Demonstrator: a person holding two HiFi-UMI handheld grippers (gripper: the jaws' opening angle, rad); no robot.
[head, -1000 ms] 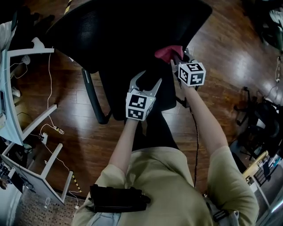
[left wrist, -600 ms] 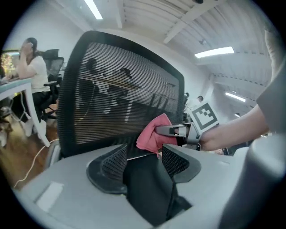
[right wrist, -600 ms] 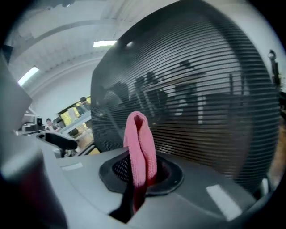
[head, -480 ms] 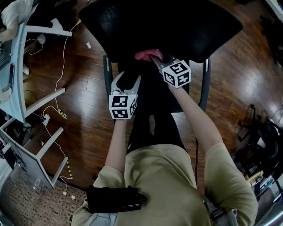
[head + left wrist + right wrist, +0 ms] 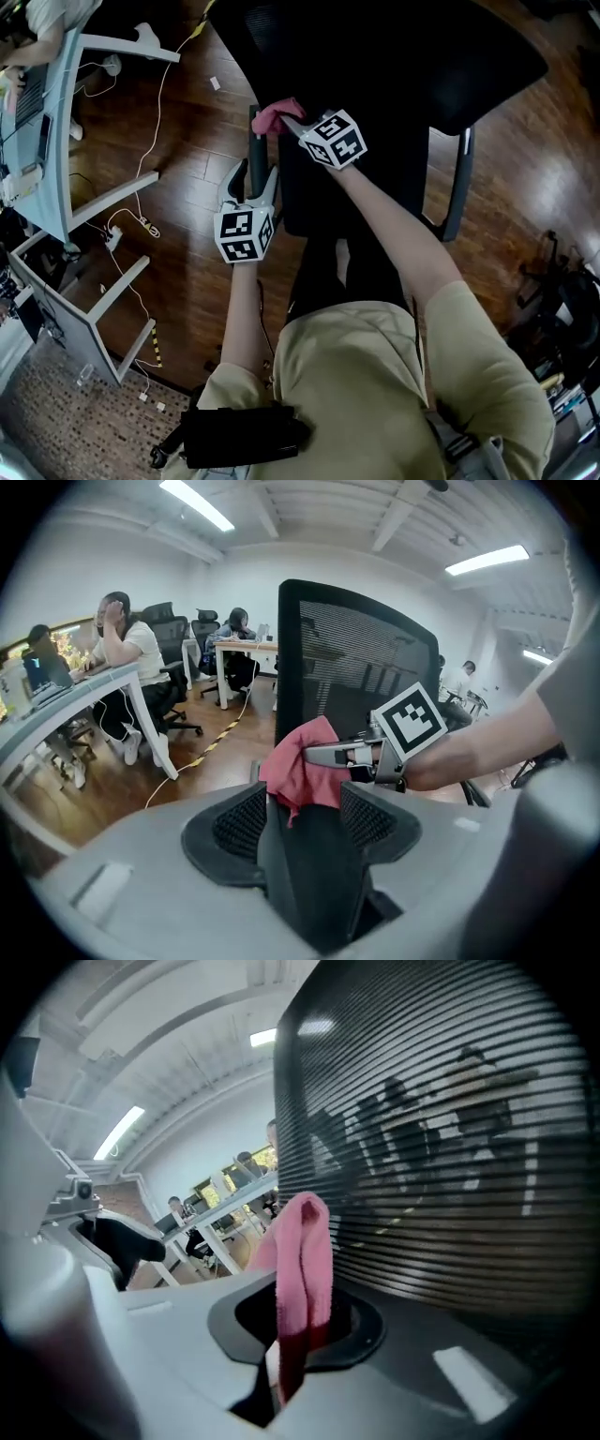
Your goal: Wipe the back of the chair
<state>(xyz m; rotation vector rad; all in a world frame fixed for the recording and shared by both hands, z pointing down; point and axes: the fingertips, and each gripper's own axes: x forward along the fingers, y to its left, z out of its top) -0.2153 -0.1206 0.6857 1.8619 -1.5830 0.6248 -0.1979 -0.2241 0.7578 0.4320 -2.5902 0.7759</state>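
Pink cloth (image 5: pixel 305 1269) pinched fast in the right gripper (image 5: pixel 291 1335), held up just beside the black mesh chair back (image 5: pixel 450 1147), near its edge on the armrest side; contact not certain. Left gripper (image 5: pixel 302 808) closed round the dark armrest (image 5: pixel 314 874), probably to steady the chair. Mid-wipe at best, by the look: no sign of cleaned mesh, most of the back seemingly left to cover.
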